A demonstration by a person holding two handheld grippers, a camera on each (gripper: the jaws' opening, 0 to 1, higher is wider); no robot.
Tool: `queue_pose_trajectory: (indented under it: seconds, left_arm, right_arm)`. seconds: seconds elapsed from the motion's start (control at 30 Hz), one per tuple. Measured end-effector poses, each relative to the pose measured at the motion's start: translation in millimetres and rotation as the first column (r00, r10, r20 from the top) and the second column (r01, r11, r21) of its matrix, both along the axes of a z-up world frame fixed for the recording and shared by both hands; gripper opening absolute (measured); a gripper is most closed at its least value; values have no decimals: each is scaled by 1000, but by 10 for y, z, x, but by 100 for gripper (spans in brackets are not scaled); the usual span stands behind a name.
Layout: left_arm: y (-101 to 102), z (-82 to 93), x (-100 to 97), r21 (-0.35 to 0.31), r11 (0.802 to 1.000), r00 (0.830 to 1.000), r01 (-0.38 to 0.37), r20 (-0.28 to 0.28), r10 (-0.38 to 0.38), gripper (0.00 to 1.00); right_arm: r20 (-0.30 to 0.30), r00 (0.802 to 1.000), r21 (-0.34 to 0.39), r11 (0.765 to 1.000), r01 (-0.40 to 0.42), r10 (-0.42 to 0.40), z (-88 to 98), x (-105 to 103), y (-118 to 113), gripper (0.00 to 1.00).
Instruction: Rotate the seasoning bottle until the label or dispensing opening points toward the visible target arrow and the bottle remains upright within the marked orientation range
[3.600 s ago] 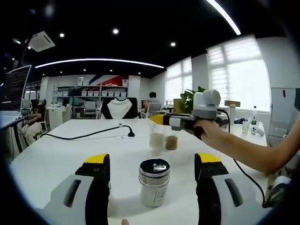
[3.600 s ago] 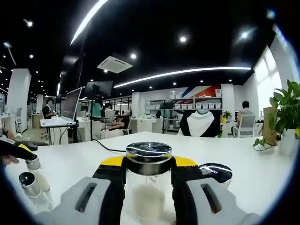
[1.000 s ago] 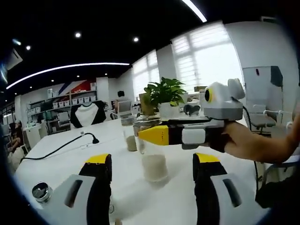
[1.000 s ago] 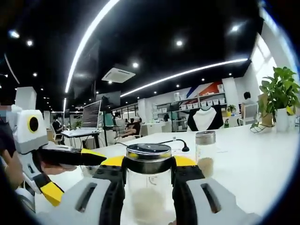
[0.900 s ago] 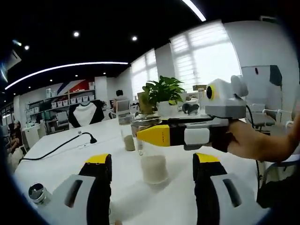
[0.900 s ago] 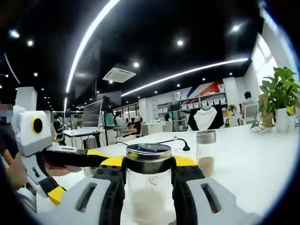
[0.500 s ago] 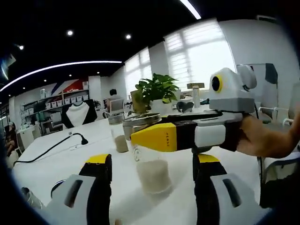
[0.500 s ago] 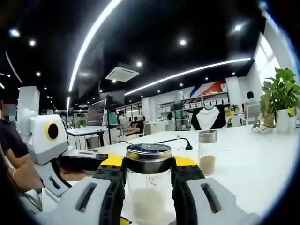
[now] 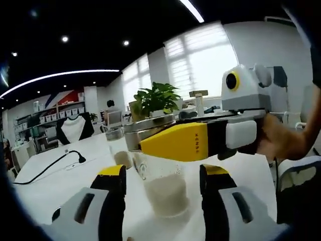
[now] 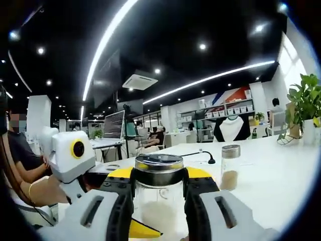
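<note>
Closer now than a second ago, the left hand-held gripper (image 9: 161,178) sits with its jaws spread either side of the seasoning bottle (image 9: 161,188), which stands upright on the white bench (image 9: 60,183). The right hand-held gripper (image 10: 159,187) pinches that bottle just below its metal lid (image 10: 158,162), yellow tips against the glass. Pale granules fill the bottle's lower part. Beyond the seasoning bottle stands a second jar (image 10: 230,167) of brown seasoning, and a black cable (image 9: 47,165) lies farther back on the bench.
</note>
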State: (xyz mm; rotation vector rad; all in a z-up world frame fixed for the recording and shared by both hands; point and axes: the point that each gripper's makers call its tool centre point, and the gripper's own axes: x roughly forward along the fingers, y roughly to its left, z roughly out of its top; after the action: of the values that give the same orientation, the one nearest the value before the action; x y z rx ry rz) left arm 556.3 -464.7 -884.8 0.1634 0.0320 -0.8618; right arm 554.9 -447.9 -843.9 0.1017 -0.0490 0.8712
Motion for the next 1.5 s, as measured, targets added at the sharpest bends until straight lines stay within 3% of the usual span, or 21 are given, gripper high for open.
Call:
queue_pose_trajectory:
  seconds: [0.1, 0.3, 0.43, 0.6, 0.73, 0.97, 1.23, 1.33, 1.4, 1.5]
  left_arm:
    - [-6, 70, -16, -31, 999, 1000, 14, 22, -14, 49]
    - [-41, 126, -27, -46, 998, 998, 45, 50, -43, 45]
    - [-50, 76, -32, -67, 996, 999, 52, 8, -51, 44]
    - [-57, -26, -39, -47, 999, 1000, 23, 4, -23, 43]
    - [-63, -30, -20, -118, 992, 999, -32, -20, 29, 42]
    - [-39, -106, 6, -50, 983, 984, -175, 36, 177, 42]
    - [40, -62, 13, -103, 962, 965, -253, 42, 258, 41]
    - [76, -42, 13, -89, 954, 954, -287, 63, 293, 41]
    - [130, -39, 18, -104, 935, 936, -338, 61, 346, 41]
    - [186, -55, 22, -106, 923, 924, -370, 61, 378, 41]
  right_arm:
    - [-3, 1000, 4, 1000, -12, 12, 5, -27, 5, 35]
    - [-4, 1000, -2, 1000, -16, 16, -10, -72, -5, 35]
    - [-2, 1000, -18, 1000, -15, 15, -75, -83, -8, 35]
    - [-15, 1000, -47, 999, -14, 13, -172, -91, 1, 36]
    - [-23, 1000, -22, 1000, -1, 1, -186, -78, -10, 36]
    - [-34, 999, -42, 999, 20, -21, -243, -78, 8, 37]
    - [-33, 997, -55, 997, 62, -64, -210, -62, 63, 37]
    - [-35, 996, -53, 995, 82, -84, -199, -58, 91, 37]
    - [-37, 994, -50, 993, 103, -105, -195, -61, 115, 36]
    - [-29, 992, -62, 990, 123, -125, -200, -71, 142, 36]
